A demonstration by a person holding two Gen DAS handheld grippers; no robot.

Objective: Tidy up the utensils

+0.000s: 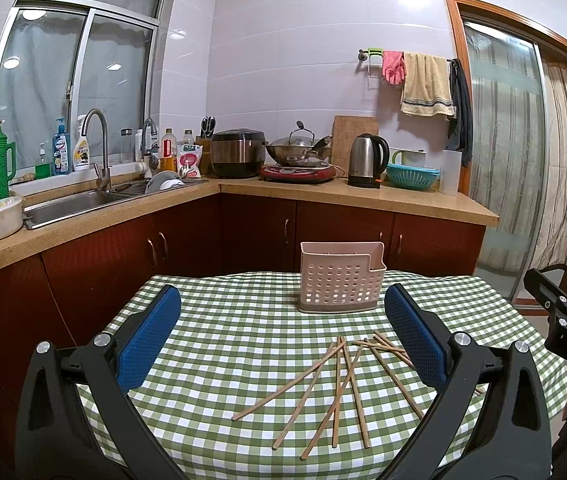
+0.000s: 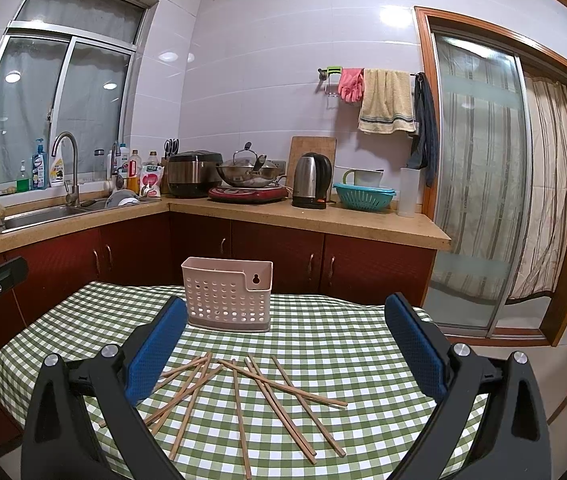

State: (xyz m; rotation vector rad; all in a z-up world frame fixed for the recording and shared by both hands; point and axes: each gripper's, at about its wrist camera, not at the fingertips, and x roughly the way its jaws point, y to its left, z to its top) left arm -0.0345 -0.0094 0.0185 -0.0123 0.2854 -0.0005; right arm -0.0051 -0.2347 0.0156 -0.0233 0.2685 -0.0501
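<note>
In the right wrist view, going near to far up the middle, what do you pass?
Chopsticks → pink holder → far table edge → red cabinets → counter → hotplate with the wok → tiled wall.

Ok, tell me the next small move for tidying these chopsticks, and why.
Probably lower the right claw onto one outlying chopstick at the right edge of the chopsticks and close on it. Both claws, including the left claw, are open and hold nothing, the sticks lie scattered and crossed on the checked tablecloth, and the pink holder stands upright behind them.
</note>
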